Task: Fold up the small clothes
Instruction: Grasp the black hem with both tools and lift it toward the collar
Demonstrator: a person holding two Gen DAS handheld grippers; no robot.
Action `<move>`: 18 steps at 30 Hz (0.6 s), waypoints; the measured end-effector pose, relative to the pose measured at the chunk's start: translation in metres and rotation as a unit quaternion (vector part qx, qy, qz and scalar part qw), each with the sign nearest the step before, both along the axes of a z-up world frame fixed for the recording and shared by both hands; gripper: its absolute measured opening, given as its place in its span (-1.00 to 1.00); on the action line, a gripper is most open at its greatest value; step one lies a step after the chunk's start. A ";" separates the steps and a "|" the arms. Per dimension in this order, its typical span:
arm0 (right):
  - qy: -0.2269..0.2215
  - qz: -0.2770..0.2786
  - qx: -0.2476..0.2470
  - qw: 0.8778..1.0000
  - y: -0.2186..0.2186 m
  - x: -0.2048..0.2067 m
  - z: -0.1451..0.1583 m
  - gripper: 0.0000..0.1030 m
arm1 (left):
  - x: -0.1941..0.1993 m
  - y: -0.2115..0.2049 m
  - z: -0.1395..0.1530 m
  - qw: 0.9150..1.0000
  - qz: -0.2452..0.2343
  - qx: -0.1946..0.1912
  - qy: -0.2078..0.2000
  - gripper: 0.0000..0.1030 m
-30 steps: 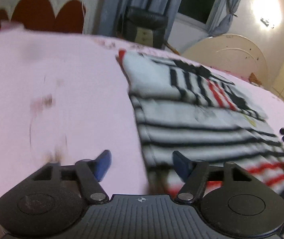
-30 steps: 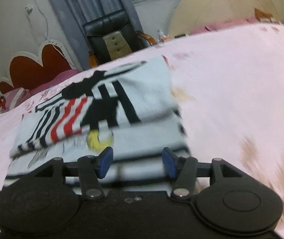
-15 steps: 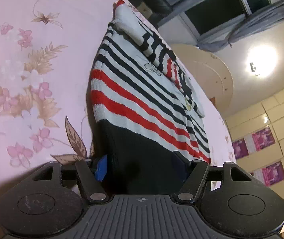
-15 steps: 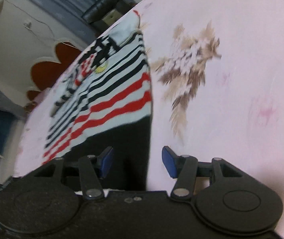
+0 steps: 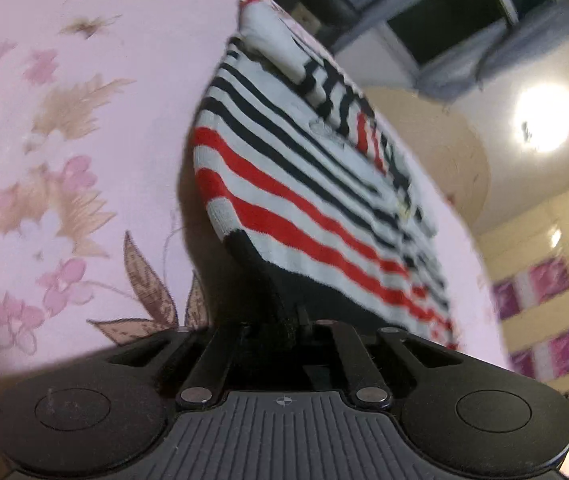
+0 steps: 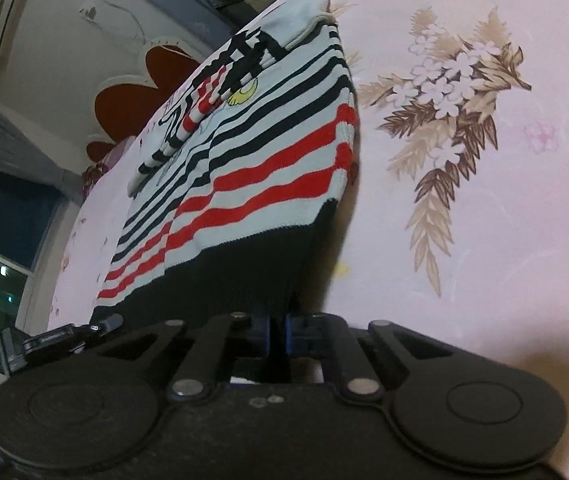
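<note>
— Both sets of fingers, spread wide half a second ago, have closed on the black hem of the striped sweater (image 5: 296,184), and its near edge now lifts off the sheet. What does your left side show?

— My left gripper (image 5: 280,320) pinches the hem's left corner; the knit bunches up right at its tips. Ahead of it the red, black and white stripes run away over the pink floral bedsheet (image 5: 64,152), with the folded sleeves lying on the garment's far end.

— And the right side?

— My right gripper (image 6: 278,334) has its blue pads (image 6: 262,332) nearly together, with the hem's right corner clamped between them. The sweater (image 6: 268,160) stretches forward and to the left of it; to its right lies bare bedsheet (image 6: 464,140). The other tool (image 6: 56,340) shows low at the left edge.
</note>
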State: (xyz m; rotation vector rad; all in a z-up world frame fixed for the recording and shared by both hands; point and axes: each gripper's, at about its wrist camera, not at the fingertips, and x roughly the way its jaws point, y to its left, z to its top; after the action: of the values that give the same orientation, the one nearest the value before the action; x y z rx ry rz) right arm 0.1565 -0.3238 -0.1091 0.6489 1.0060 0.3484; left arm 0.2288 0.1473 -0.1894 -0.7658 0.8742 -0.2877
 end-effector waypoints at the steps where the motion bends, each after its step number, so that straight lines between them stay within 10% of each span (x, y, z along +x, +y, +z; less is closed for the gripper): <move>1: -0.006 0.003 -0.010 1.000 0.001 0.000 0.003 -0.87 | -0.003 0.001 0.002 1.000 0.007 0.001 -0.005 -0.89; 8: -0.099 0.021 -0.037 0.994 -0.009 -0.020 0.050 -0.88 | -0.038 0.017 0.023 0.997 0.024 0.010 -0.071 -0.89; 12: -0.028 0.012 -0.057 0.998 -0.005 -0.007 0.008 -0.89 | -0.029 0.015 -0.001 0.999 0.039 0.006 -0.031 -0.90; 18: -0.048 -0.010 -0.041 0.998 -0.005 -0.011 0.014 -0.89 | -0.032 0.012 0.004 0.998 0.045 0.010 -0.032 -0.89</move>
State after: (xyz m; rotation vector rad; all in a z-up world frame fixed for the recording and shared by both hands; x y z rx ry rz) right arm 0.1451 -0.3290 -0.0952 0.5624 0.9168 0.3167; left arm 0.1969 0.1596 -0.1853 -0.7714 0.7801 -0.2227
